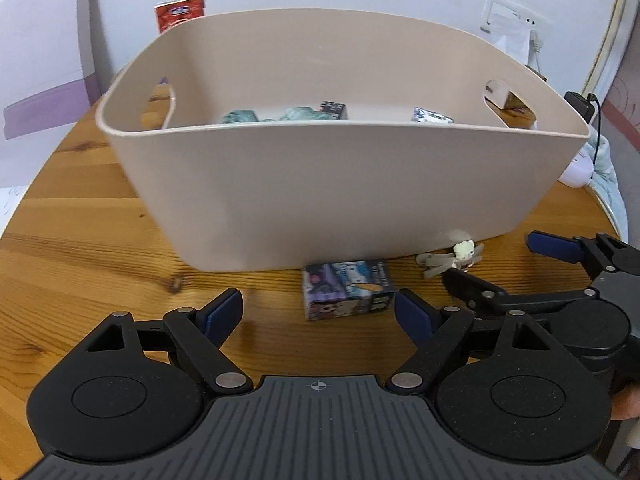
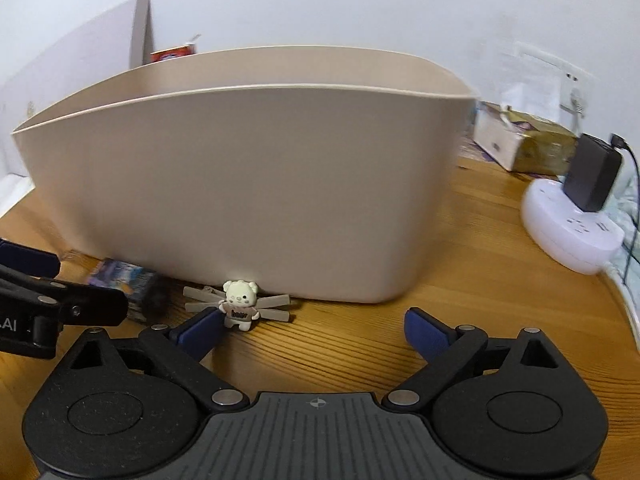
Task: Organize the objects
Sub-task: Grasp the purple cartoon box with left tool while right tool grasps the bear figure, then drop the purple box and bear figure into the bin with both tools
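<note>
The left gripper (image 1: 318,312) is held wide open over the wooden bench (image 1: 80,248), nothing gripped; a small printed box (image 1: 347,290) lies just beyond its fingers. The right gripper (image 2: 314,330) is likewise spread wide and empty, a bear clip (image 2: 239,303) at its left fingertip. Behind both, the beige basket (image 1: 320,184) is seen, small items inside.

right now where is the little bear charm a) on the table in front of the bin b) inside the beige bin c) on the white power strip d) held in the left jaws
a: the bear charm lies on the wooden table just before the beige bin.
</note>
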